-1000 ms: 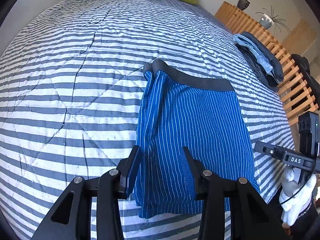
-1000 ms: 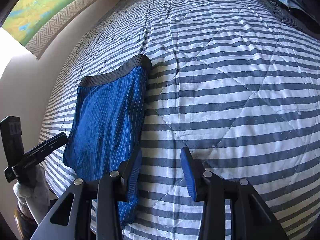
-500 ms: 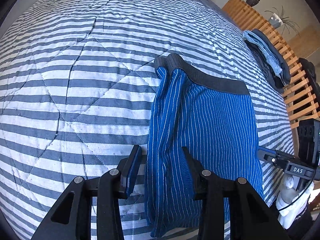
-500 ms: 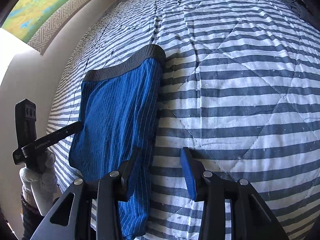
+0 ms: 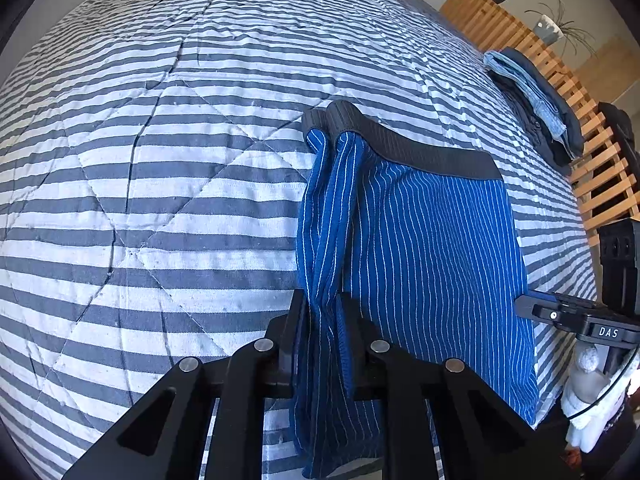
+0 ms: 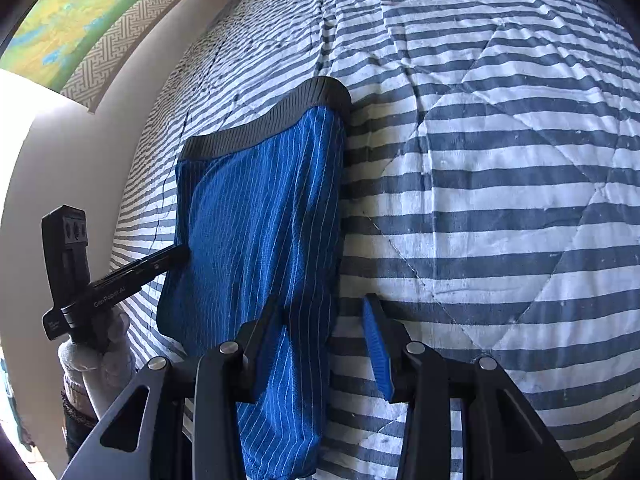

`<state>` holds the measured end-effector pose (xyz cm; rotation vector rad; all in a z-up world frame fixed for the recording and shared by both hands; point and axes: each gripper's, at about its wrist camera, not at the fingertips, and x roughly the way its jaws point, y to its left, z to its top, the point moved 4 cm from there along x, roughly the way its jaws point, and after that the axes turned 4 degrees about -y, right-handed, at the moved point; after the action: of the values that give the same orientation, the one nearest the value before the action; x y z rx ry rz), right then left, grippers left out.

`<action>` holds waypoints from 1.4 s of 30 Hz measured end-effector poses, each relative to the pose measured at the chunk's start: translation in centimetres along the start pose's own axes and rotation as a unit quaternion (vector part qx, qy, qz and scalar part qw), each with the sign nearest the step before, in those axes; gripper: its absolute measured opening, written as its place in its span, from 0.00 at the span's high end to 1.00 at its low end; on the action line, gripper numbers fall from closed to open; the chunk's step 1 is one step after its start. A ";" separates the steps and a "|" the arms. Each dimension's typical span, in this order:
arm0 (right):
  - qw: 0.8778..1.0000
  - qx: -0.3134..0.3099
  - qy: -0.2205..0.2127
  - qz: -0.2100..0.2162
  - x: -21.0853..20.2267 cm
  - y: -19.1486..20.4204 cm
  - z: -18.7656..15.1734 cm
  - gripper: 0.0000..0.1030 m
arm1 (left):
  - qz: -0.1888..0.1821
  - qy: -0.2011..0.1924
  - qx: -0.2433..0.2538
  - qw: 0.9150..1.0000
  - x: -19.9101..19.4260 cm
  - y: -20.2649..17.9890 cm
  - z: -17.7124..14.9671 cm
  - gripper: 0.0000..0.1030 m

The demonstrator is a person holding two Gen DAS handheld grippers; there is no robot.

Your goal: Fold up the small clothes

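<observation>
a pair of blue pinstriped boxer shorts (image 5: 432,248) with a dark grey waistband (image 5: 420,148) lies on a quilted bedspread (image 5: 160,184) striped in grey and white, waistband away from the cameras and leg hems towards them. in the left wrist view the left gripper (image 5: 322,332) has its two black fingers pressed together on a raised pleat of blue cloth along the shorts' left edge, near the hem; that ridge of fabric runs all the way up to the waistband, which buckles into a small hump at the same corner. in the right wrist view the right gripper (image 6: 320,344) hangs just above the shorts' opposite long edge with its jaws spread, one finger over the blue fabric and the blue-padded finger over bare bedspread, pinching nothing. the step in hand looks like a lengthwise fold, carrying the pinched left edge across towards the right side. to do it well, lift only high enough for the cloth to clear itself, move the hem and waistband ends across together so the crease stays straight (the free gripper could steady or take the waistband corner), and lay the edge down parallel to the far edge before letting go. a stack of folded dark clothes (image 5: 536,104) rests far off by a slatted wooden frame (image 5: 600,168).
</observation>
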<state>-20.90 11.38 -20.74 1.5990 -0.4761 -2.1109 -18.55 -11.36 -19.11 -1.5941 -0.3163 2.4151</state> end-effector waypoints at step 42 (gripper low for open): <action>0.995 0.030 -0.023 0.093 -1.1 -0.6 0.1 0.97 | -0.063 -0.060 -0.048 0.995 -5.0 0.1 -1.2 0.95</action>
<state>-20.85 12.53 -20.15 1.4793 -0.6817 -2.0138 -15.57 -12.98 -15.20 -1.4225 -0.5466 2.4356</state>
